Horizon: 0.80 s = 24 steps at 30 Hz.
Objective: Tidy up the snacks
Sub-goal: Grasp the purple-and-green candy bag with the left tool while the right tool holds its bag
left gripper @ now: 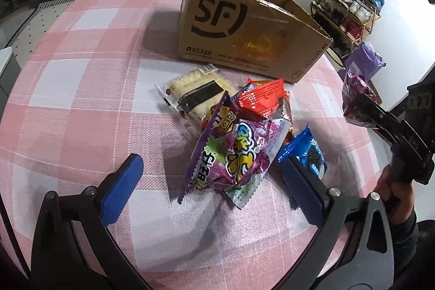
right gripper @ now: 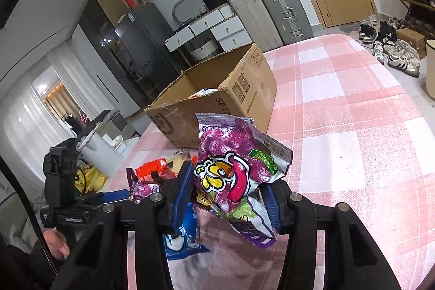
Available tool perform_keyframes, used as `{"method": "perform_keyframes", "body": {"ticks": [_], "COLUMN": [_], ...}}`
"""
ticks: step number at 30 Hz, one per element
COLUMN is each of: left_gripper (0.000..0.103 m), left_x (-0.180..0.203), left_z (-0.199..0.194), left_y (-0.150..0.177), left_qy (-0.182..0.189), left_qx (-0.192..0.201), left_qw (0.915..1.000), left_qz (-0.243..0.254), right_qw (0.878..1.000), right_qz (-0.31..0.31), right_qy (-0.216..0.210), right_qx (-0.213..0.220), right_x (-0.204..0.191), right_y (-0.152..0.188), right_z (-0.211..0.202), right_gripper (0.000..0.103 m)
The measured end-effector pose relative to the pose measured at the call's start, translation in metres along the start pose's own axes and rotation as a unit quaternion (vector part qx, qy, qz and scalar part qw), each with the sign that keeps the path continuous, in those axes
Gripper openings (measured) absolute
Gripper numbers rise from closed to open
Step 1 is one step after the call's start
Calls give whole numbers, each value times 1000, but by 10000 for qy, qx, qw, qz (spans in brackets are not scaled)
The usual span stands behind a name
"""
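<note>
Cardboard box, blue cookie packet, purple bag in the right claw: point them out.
cardboard box (left gripper: 217, 18), left wrist view, printed front wall.
blue cookie packet (left gripper: 308, 151), left wrist view, wrapper's middle.
purple bag (right gripper: 231, 162), right wrist view, its printed front above the right claw (right gripper: 227, 205).

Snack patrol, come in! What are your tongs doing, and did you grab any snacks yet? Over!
Right tongs shut on purple snack bag, lifted. Left tongs open over snack pile. Cardboard box open, path looks clear.
</note>
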<state>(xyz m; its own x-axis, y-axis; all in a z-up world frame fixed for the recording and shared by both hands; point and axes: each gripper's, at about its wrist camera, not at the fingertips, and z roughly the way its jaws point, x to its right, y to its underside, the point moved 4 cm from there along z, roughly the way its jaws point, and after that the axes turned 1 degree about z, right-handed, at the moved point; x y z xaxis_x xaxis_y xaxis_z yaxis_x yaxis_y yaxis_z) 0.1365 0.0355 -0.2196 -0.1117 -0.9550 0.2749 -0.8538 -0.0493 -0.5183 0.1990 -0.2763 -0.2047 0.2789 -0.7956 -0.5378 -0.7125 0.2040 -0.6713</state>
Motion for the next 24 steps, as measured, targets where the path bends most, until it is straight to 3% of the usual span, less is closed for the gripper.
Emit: {"method": "perform_keyframes", "body": {"ticks": [19,24], "left_gripper": [101,92], "left_x": [15,18], "left_z": [37,34], "left_y": [-10,-7], "left_qy": [-117,-105], "left_qx": [-285,-226], "left_qw": [9995,9997], "left_qz": [22,58], "right_qw": [9997,9996], "right_qz": [37,69], "right_qy": [-44,-50], "right_qx": [-233,-260], "right_x": [4,5], "right_y": [8,10], "right_z": [9,11], "right_gripper": [49,49]}}
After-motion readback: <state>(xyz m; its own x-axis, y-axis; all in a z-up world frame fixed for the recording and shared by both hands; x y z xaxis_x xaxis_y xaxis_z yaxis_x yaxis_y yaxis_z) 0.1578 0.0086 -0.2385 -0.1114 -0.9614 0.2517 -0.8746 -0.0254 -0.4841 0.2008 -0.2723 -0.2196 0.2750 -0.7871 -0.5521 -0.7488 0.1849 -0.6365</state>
